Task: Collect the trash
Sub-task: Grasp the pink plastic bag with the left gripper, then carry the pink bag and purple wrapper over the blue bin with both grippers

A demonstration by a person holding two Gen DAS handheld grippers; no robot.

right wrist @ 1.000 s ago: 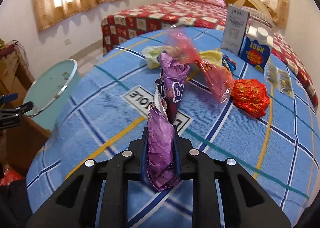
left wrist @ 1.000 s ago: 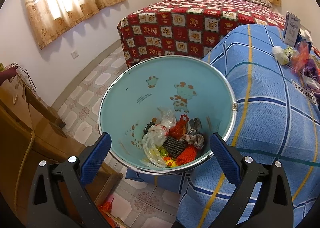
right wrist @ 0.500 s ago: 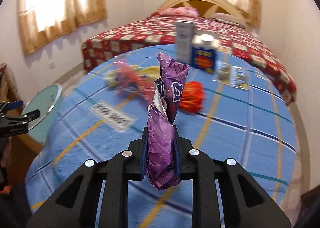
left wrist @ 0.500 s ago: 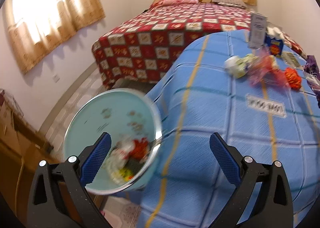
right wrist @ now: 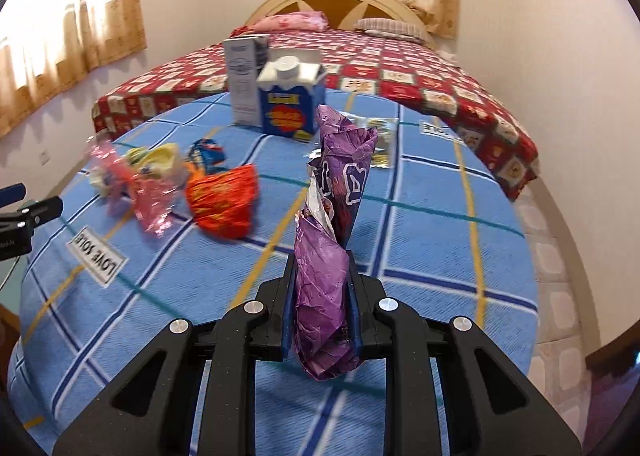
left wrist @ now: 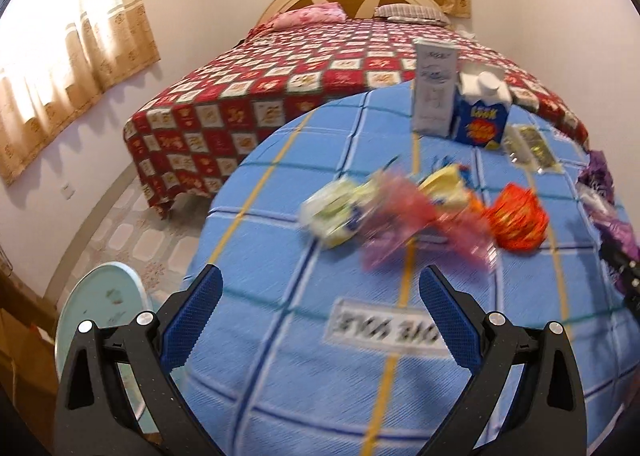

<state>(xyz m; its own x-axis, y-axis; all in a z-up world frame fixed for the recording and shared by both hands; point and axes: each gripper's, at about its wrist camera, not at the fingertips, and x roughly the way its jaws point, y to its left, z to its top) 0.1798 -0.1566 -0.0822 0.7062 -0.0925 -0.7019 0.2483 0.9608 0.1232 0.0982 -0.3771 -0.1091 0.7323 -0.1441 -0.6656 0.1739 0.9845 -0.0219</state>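
Note:
My right gripper is shut on a crumpled purple wrapper, held upright above the blue checked table. My left gripper is open and empty over the table's near left part. Loose trash lies ahead of it: a pale green-yellow wrapper, a pink plastic bag and an orange-red wrapper. The same orange-red wrapper and pink bag show in the right wrist view. The light blue trash bin stands low at the left, beside the table.
A white box and a blue carton stand at the table's far side, with small sachets beside them. A bed with a red patterned cover lies behind. Brown furniture is at the far left.
My left gripper has swung right, from over the bin to over the table and its trash. My right gripper, still holding the purple wrapper, has turned right too.

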